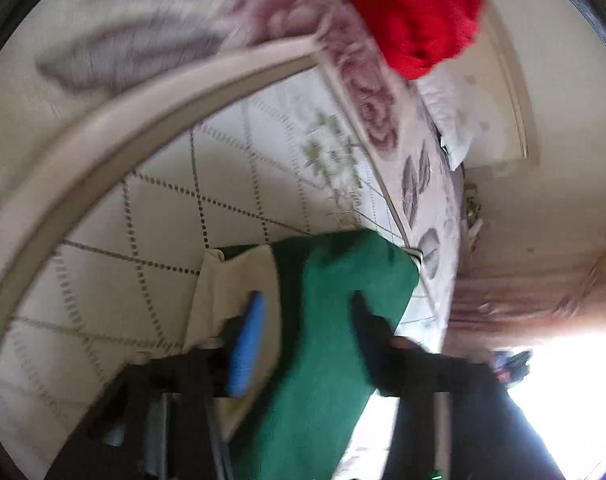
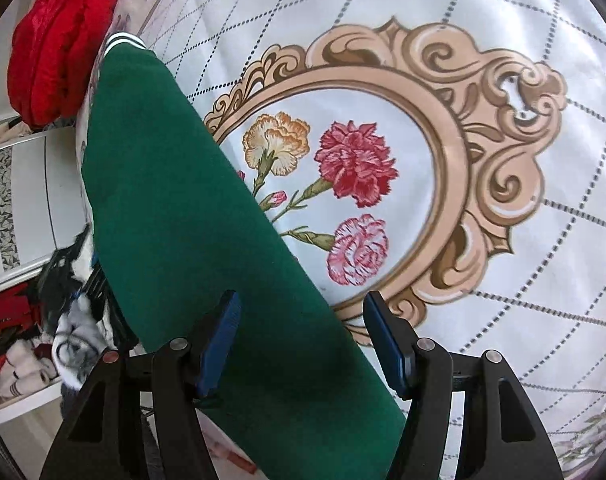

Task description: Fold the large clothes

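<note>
A large dark green garment (image 2: 175,208) with a white-striped hem (image 2: 123,40) lies in a long band across the flowered bedsheet (image 2: 503,240). My right gripper (image 2: 299,320) stands open over its near end. The cloth runs between the fingers, against the left pad (image 2: 219,344) and short of the right pad's tip (image 2: 383,336). In the blurred left wrist view the green garment (image 1: 331,320) and its cream part (image 1: 239,276) lie between the fingers of my left gripper (image 1: 307,320). The blue left pad (image 1: 247,344) shows bare, and cloth drapes over the dark right finger (image 1: 371,332). The jaws stand wide apart.
A red cushion or bundle (image 2: 59,48) sits at the bed's far corner, also seen as the red bundle (image 1: 415,12). Beside the bed, a white shelf (image 2: 27,168) and a heap of black, white and red things (image 2: 43,332) lie low on the left. Bright window light (image 1: 575,380) glares.
</note>
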A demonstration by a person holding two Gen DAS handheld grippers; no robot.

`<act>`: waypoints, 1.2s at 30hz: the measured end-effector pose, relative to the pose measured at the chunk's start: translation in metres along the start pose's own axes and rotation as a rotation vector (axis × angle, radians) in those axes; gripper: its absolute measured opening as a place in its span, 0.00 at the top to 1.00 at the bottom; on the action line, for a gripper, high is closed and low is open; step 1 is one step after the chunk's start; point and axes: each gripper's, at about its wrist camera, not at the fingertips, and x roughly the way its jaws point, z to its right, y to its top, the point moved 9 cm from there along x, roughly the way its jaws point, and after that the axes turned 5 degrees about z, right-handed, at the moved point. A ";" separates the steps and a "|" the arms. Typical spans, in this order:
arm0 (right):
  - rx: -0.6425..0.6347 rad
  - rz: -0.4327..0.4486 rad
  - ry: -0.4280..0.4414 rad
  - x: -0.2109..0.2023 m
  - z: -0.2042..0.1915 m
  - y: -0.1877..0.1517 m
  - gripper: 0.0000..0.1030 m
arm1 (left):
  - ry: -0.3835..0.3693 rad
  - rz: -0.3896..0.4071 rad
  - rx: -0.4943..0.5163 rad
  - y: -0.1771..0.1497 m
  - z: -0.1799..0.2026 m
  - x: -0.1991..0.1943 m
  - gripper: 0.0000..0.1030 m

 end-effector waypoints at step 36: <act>-0.235 -0.164 -0.193 -0.064 0.116 -0.144 0.36 | 0.236 -0.170 0.121 -0.244 -0.083 -0.140 0.39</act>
